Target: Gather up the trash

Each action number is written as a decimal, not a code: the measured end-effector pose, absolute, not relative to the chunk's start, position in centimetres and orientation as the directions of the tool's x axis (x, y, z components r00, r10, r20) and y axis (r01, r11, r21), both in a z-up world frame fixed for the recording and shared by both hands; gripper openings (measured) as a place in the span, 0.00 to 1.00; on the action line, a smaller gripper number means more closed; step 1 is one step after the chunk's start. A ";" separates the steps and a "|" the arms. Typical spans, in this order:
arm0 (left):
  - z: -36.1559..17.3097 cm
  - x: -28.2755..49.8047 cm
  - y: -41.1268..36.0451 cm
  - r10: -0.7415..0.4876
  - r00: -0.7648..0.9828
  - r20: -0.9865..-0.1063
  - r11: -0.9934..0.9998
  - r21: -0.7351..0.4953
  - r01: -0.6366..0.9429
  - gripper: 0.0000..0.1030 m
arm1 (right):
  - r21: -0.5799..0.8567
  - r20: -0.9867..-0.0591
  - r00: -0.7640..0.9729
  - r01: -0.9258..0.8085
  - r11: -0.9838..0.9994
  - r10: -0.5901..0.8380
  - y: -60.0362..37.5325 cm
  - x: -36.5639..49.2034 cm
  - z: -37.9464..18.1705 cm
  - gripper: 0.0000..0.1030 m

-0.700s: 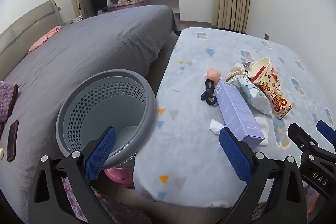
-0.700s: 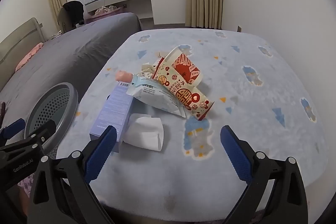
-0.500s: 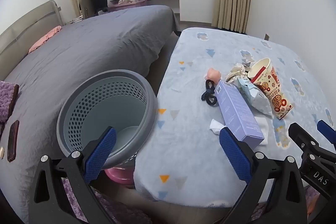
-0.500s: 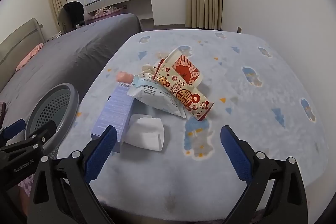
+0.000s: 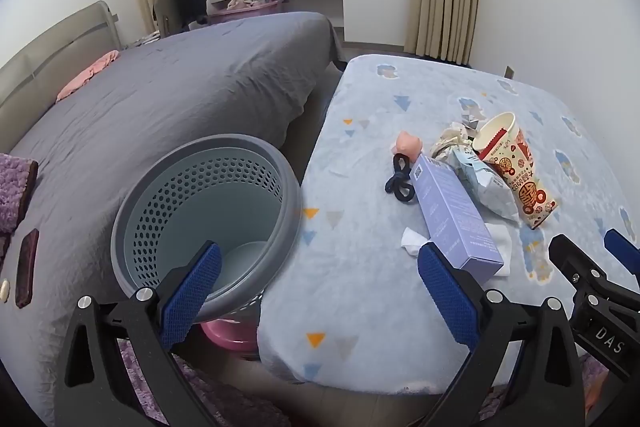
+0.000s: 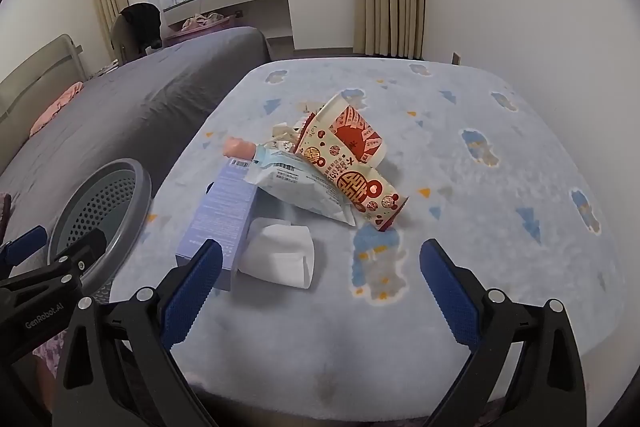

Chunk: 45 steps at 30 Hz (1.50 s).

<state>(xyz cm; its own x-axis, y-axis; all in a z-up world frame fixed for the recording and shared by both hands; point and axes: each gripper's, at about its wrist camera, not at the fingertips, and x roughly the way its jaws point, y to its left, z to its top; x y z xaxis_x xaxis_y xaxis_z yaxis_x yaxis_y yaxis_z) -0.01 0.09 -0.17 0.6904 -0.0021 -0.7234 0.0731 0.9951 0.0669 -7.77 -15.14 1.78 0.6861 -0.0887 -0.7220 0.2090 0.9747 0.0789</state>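
Nothing looks collected yet: the perforated grey wastebasket [image 5: 208, 223] between the grey bed [image 5: 180, 87] and the blue-blanketed bed [image 6: 460, 227] shows only its bare bottom, and all the trash lies clustered on that blanket. There sit a lilac carton [image 6: 224, 215], a folded white tissue [image 6: 280, 257], a pale snack bag [image 6: 304, 187], two red-patterned paper cups [image 6: 352, 155], crumpled wrappers, a pink lump and a dark hair tie [image 5: 398, 183]. The left gripper [image 5: 316, 291] and right gripper [image 6: 320, 291] both hover spread wide, pinching nothing. Legible writing: "GenRobot.AI" and "DAS" on the gripper bodies; the cups' print is too small to read.
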 end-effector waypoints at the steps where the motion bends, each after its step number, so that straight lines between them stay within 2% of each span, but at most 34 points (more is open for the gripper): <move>1: -0.1 0.0 0.1 -0.002 0.691 -0.723 0.995 0.067 0.073 0.94 | 0.079 -0.722 0.686 0.209 0.975 -0.089 -15.2 -7.8 1.7 0.92; 45: 0.4 -0.1 0.6 -0.001 0.693 -0.721 0.995 0.067 0.072 0.94 | 0.089 -0.714 0.696 0.204 0.975 -0.080 -14.9 -7.9 2.2 0.92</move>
<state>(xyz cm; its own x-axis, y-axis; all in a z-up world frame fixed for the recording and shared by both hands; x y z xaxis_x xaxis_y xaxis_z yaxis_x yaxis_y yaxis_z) -0.08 0.61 0.40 0.6929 -0.0010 -0.7210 0.0715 0.9952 0.0674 -7.89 -14.91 2.18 0.6960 -0.0801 -0.7136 0.2036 0.9750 0.0892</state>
